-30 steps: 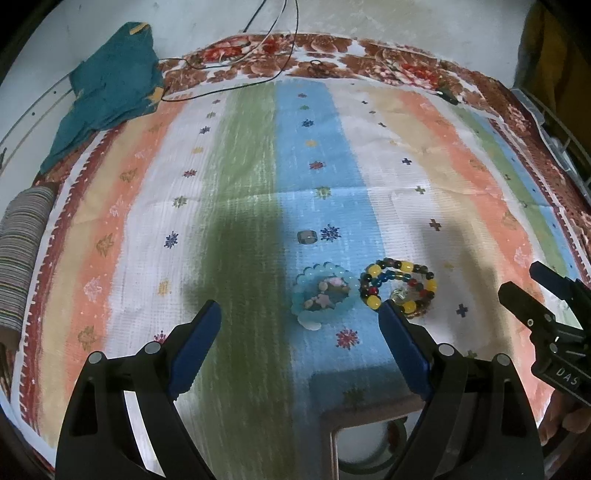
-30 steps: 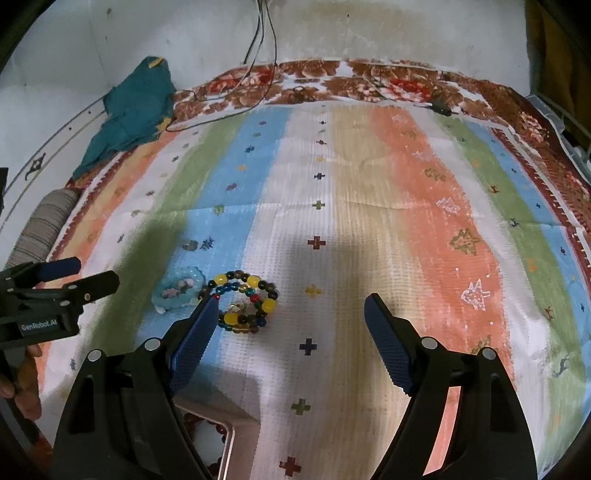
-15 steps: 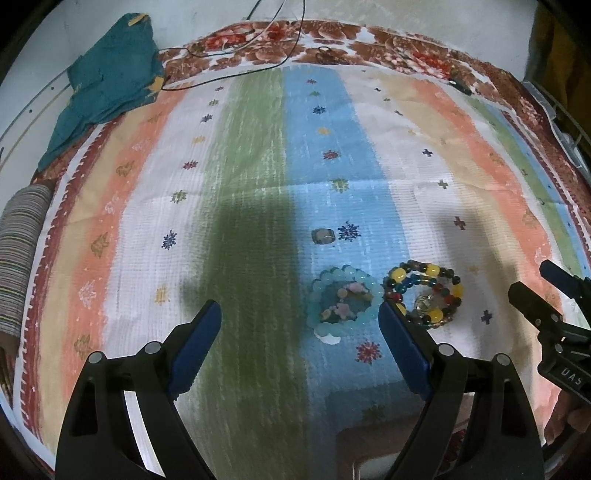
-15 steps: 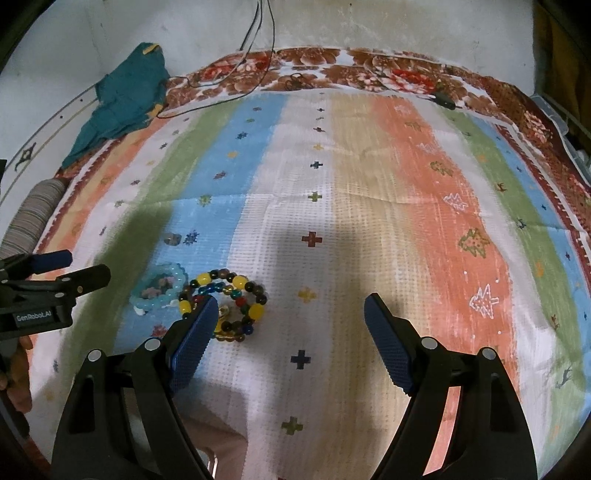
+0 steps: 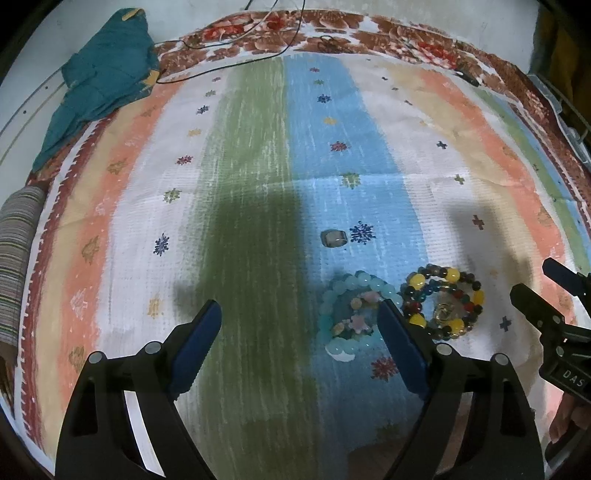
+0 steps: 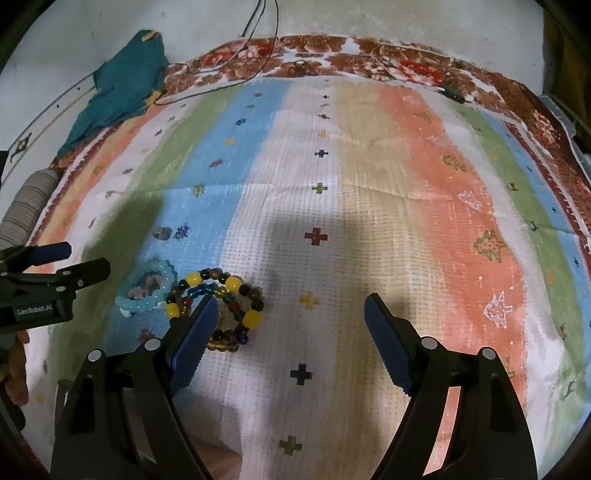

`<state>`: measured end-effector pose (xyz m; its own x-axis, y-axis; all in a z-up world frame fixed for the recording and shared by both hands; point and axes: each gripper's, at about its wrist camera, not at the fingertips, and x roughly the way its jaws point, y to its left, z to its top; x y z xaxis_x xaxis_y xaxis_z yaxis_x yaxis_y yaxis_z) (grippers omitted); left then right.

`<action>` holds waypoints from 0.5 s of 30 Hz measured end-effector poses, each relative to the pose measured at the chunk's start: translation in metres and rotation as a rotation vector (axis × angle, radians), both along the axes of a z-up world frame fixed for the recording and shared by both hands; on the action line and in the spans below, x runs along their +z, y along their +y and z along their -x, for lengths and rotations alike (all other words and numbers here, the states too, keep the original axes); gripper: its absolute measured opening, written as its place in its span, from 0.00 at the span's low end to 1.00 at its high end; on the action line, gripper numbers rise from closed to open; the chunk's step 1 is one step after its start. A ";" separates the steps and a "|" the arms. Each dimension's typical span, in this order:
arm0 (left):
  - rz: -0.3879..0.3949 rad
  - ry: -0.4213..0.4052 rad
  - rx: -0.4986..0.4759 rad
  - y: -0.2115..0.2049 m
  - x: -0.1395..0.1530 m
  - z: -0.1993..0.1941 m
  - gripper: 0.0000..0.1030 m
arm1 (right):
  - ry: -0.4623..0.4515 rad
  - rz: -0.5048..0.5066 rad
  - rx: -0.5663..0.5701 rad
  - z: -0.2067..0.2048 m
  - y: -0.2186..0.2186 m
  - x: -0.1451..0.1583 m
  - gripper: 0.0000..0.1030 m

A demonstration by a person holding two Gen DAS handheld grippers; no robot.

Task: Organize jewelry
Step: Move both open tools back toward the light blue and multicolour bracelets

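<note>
A light blue bead bracelet (image 5: 351, 317) lies on the blue stripe of the striped cloth, with small pink charms inside its ring. Beside it on the right lies a multicoloured bead bracelet (image 5: 443, 301) with yellow beads. A small grey ring (image 5: 334, 238) lies a little farther away. My left gripper (image 5: 299, 332) is open and empty, its right finger just in front of the blue bracelet. My right gripper (image 6: 288, 325) is open and empty, its left finger over the near edge of the multicoloured bracelet (image 6: 218, 299). The blue bracelet (image 6: 147, 288) and ring (image 6: 162, 232) also show there.
A teal cloth (image 5: 99, 81) is bunched at the far left corner, with black cables (image 5: 258, 29) along the far edge. A striped roll (image 5: 16, 236) lies at the left. The edge of a box (image 6: 136, 443) shows under the right gripper.
Both grippers have drawn forward and slightly down toward the bracelets, which now sit nearer my fingertips. The box at the bottom has slid mostly out of the left view. The jaws stay open.
</note>
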<state>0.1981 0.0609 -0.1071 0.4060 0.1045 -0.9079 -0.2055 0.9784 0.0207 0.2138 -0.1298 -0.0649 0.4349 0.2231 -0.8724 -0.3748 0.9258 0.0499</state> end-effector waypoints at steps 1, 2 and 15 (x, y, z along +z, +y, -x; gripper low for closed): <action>-0.001 0.003 0.000 0.000 -0.002 -0.001 0.81 | 0.004 0.003 0.001 -0.001 0.001 -0.002 0.79; -0.002 0.008 0.001 0.002 -0.004 -0.003 0.80 | 0.009 0.005 0.001 -0.003 0.001 -0.004 0.79; 0.035 0.059 0.016 0.015 -0.025 -0.017 0.71 | 0.055 0.022 0.008 -0.013 0.012 -0.018 0.62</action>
